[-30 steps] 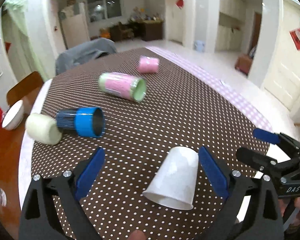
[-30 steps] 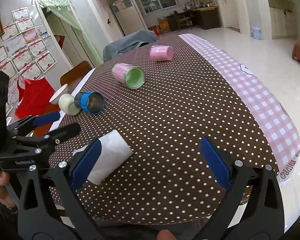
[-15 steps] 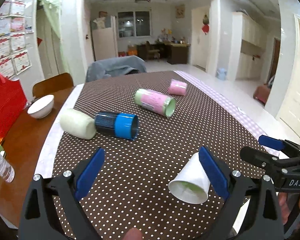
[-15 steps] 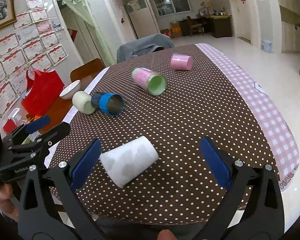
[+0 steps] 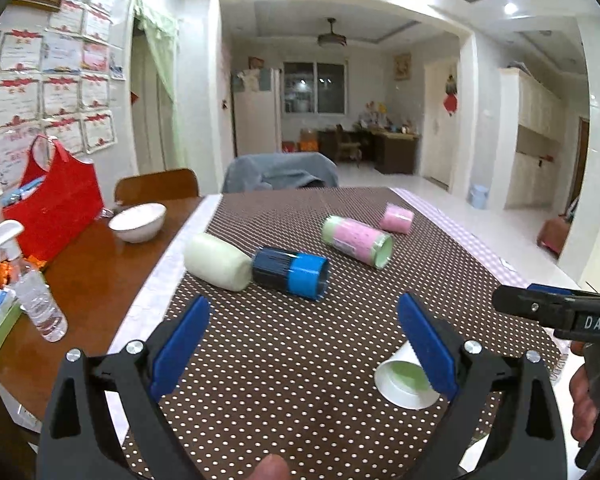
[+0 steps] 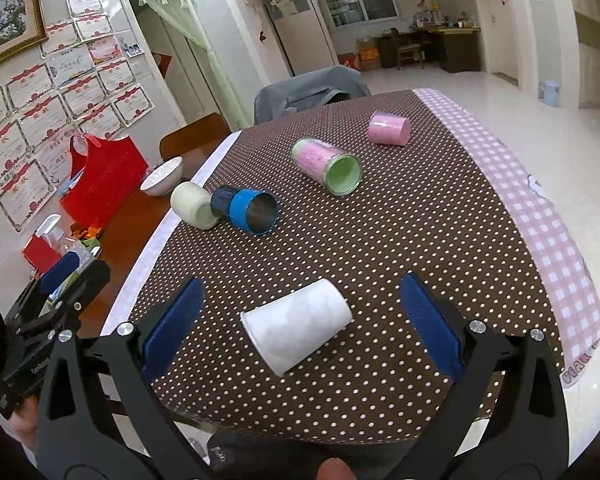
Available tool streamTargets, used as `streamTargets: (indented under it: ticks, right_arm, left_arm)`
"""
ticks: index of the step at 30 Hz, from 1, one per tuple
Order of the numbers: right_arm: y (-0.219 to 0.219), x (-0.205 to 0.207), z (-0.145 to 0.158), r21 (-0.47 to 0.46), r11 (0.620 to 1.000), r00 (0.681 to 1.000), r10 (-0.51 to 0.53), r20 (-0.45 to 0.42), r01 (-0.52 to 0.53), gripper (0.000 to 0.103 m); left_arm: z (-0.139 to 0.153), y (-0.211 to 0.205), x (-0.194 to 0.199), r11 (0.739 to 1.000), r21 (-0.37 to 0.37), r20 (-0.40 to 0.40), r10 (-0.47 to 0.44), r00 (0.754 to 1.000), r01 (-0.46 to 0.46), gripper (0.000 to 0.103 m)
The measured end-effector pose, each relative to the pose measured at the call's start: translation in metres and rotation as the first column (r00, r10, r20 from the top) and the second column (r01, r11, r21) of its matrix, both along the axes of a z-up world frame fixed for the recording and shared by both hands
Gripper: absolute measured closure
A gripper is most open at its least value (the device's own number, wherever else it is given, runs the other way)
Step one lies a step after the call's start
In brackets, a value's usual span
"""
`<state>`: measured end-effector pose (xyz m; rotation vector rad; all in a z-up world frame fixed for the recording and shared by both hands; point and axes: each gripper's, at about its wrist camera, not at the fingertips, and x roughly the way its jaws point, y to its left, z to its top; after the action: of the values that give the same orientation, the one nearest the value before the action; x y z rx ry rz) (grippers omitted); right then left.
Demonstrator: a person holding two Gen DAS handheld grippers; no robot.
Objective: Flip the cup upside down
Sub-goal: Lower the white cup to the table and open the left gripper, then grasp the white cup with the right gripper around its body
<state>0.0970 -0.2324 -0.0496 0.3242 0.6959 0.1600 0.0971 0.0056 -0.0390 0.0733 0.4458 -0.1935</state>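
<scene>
A white paper cup (image 6: 296, 326) lies on its side on the brown dotted tablecloth (image 6: 400, 240), near the table's front edge. In the right wrist view it sits between the open blue pads of my right gripper (image 6: 298, 326), its mouth toward the lower left. In the left wrist view the cup (image 5: 402, 380) shows its green inside and is partly hidden behind the right pad of my left gripper (image 5: 304, 344), which is open and empty. The left gripper also shows in the right wrist view (image 6: 66, 280), and the right gripper in the left wrist view (image 5: 540, 304).
Several cups lie on their sides further back: a blue one (image 6: 248, 210) against a cream one (image 6: 192, 204), a pink-and-green one (image 6: 328, 164) and a small pink one (image 6: 388, 128). A white bowl (image 5: 138, 222), red bag (image 5: 56, 208) and bottle (image 5: 40, 304) stand on the wooden table at left.
The white cup has been let go and now lies on its side, rolled rightward. My left gripper has pulled back and tilted up. The right gripper has come around the cup.
</scene>
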Motion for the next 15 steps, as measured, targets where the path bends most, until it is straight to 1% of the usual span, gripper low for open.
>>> streamTargets:
  ticks: [3, 9, 12, 15]
  right_arm:
    - [0.001, 0.004, -0.002, 0.019, 1.0, 0.999, 0.007, -0.034, -0.007, 0.006]
    - [0.003, 0.014, -0.013, 0.059, 0.998, 0.99, 0.012, -0.139, -0.004, 0.006]
    - [0.003, 0.019, -0.02, 0.096, 0.995, 0.982, 0.023, -0.19, -0.005, 0.006]
    - [0.002, 0.027, -0.033, 0.149, 0.989, 0.965, 0.036, -0.258, 0.003, 0.006]
  left_arm:
    - [-0.002, 0.004, -0.006, 1.0, 0.0, 0.025, 0.014, 1.0, -0.014, 0.01]
    - [-0.007, 0.011, -0.008, 1.0, -0.011, 0.021, 0.025, 0.999, -0.025, 0.01]
    - [-0.008, 0.013, -0.007, 1.0, 0.0, 0.024, 0.029, 0.999, -0.029, 0.01]
    - [-0.012, 0.013, -0.004, 0.999, 0.013, 0.024, 0.033, 0.999, -0.034, 0.01]
